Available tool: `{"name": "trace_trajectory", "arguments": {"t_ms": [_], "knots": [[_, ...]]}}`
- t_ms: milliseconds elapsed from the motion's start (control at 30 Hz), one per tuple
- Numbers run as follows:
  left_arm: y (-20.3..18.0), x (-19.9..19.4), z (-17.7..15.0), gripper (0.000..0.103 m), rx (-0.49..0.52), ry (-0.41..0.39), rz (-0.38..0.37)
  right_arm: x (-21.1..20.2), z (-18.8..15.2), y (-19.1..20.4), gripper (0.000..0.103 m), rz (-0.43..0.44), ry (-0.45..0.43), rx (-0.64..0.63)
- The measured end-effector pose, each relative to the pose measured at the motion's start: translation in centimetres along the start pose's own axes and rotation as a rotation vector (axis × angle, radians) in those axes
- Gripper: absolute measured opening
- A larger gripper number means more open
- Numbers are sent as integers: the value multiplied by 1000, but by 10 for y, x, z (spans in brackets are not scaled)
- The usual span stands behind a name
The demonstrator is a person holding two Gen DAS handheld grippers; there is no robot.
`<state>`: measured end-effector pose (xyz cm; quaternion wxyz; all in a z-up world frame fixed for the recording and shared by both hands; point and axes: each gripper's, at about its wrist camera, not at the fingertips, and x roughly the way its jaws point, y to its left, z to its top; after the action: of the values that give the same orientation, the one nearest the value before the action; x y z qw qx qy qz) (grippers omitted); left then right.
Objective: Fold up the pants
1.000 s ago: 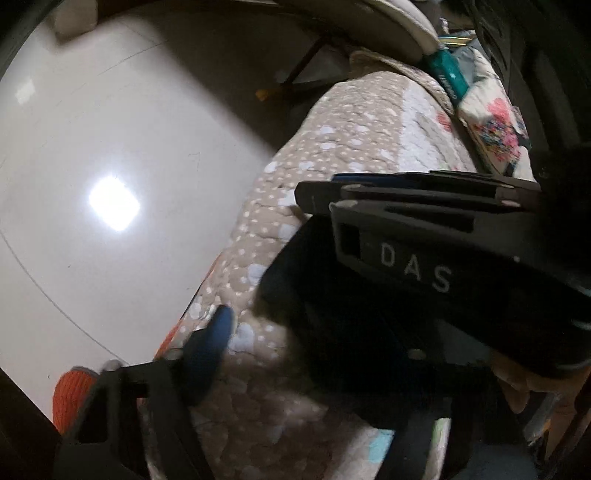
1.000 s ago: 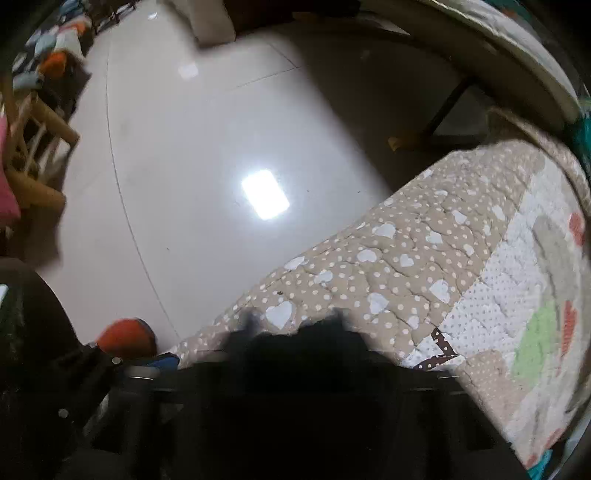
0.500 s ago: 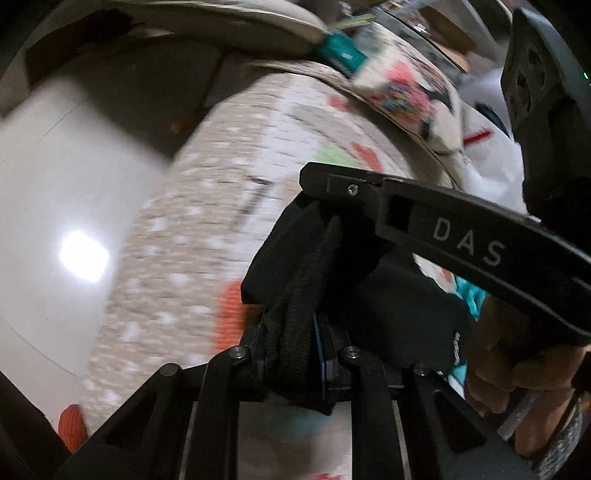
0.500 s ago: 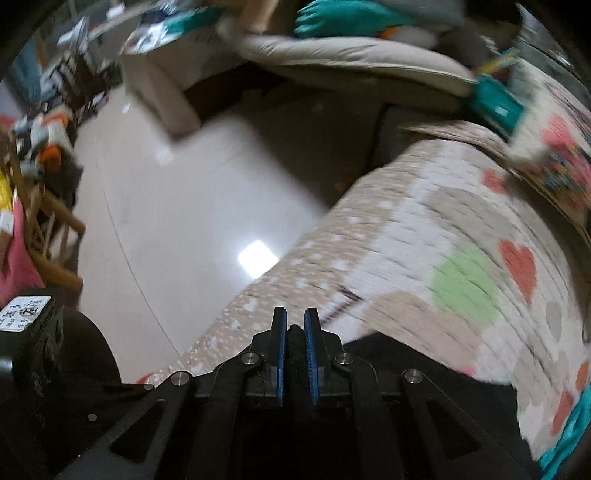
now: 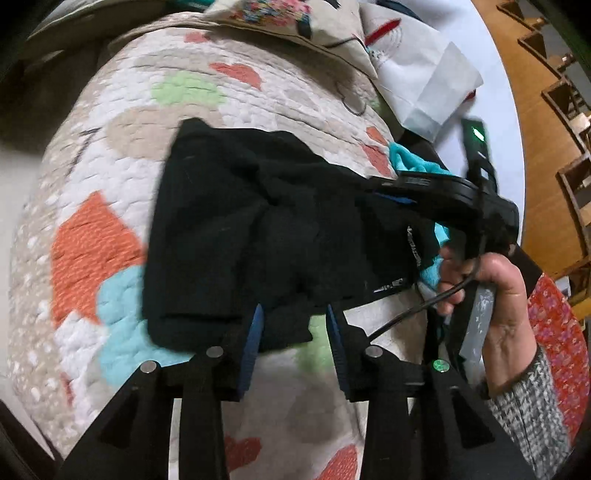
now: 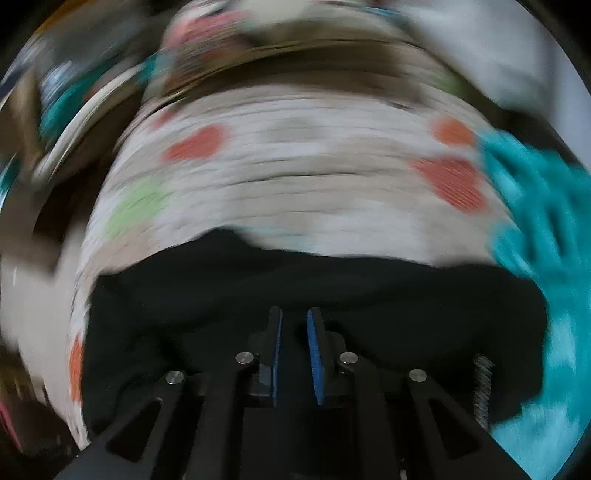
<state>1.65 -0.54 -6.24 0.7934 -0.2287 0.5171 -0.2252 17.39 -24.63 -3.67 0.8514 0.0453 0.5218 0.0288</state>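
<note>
Black pants (image 5: 258,236) bunched on the quilt (image 5: 110,122), not yet neat. Left tongs (image 5: 293,325) open, let go. Right tongs (image 6: 294,332) slightly apart; grip unclear.

I am working in a home, probably a bedroom or living room. A quilted cover (image 5: 122,206) patched with coloured hearts is spreading beneath me, a printed cushion (image 5: 280,14) is lying at its far edge, and wooden furniture (image 5: 554,147) is standing nearby.
</note>
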Motion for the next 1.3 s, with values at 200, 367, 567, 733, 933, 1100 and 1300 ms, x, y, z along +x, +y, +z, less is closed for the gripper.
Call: {"name": "trace_trajectory", "arguments": {"t_ms": [200,367,567,733,933,1100,1300], "knots": [[39,-24,7,36,-155,-76,106,-28,-15,41,17,441,-31,-9],[44,-22,10,37,-149,-100,159,13,-43,100,16,535,138,-118],[44,-3,15,39,-137,-76,151,23,-41,67,8,273,97,-10],[42,23,19,51,-119,-65,155,-5,-23,85,32,244,41,-90],[30,32,16,16,-28,-57,237,23,4,175,64,293,106,-301],[36,28,16,12,-51,-57,221,66,-6,214,19,143,223,-428],[53,13,19,10,-114,-55,205,53,-5,234,11,216,197,-396]]}}
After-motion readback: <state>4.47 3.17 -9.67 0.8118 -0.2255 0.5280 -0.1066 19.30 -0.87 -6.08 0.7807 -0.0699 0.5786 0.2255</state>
